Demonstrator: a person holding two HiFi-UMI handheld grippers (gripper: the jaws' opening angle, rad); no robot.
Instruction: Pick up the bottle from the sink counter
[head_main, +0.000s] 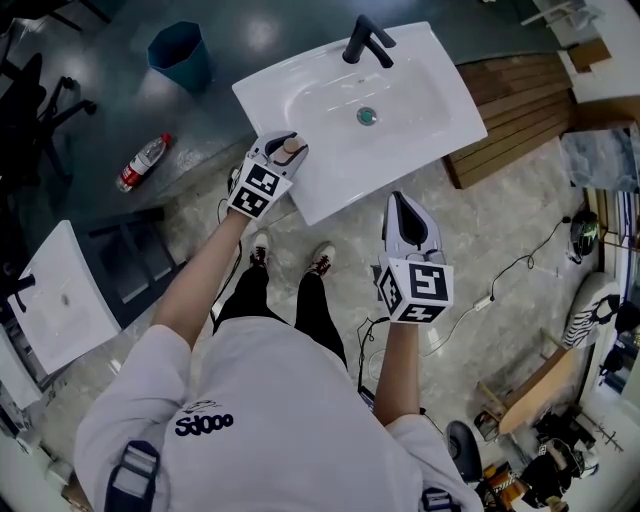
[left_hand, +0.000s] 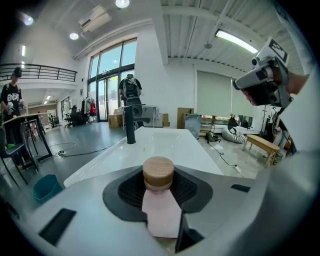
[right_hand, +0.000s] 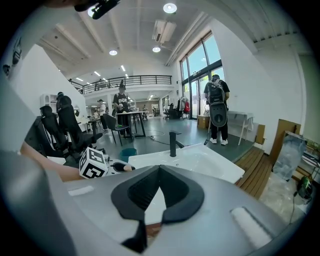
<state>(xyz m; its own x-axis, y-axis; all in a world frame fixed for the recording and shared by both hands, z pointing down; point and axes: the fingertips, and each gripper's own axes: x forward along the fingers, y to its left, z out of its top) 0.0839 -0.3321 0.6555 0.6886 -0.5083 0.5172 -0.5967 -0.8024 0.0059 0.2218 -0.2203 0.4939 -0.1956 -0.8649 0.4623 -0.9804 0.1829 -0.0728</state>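
**Bottle gripped at the counter's corner, lift still to come**

Head view: your left gripper (head_main: 283, 152) is at the near left corner of the sink counter (head_main: 420, 70), and the bottle (head_main: 293, 147) shows its wooden cap between the jaws there. Your right gripper (head_main: 400, 205) hangs just off the counter's front edge, away from the bottle, with its jaws brought together. From this height you can't tell whether the bottle's base is on the counter or already clear of it.

Left gripper view: the bottle (left_hand: 160, 205) stands upright between your jaws, wooden cap (left_hand: 158, 172) on top and pale pink body below. The dark pads look pressed against the pink body on both sides, so the grasp reads as made. Beyond it the white counter runs away toward the black faucet (left_hand: 130, 125).

Right gripper view: your jaws meet at their tips with nothing between them. The left gripper (right_hand: 120, 167) shows off to the side, at the counter's (right_hand: 200, 162) corner.

Progress, as a judgement: reach and grasp look done; what remains is raising the bottle clear of the counter. Nothing shows that lift yet. The right gripper appears to have no part in it.
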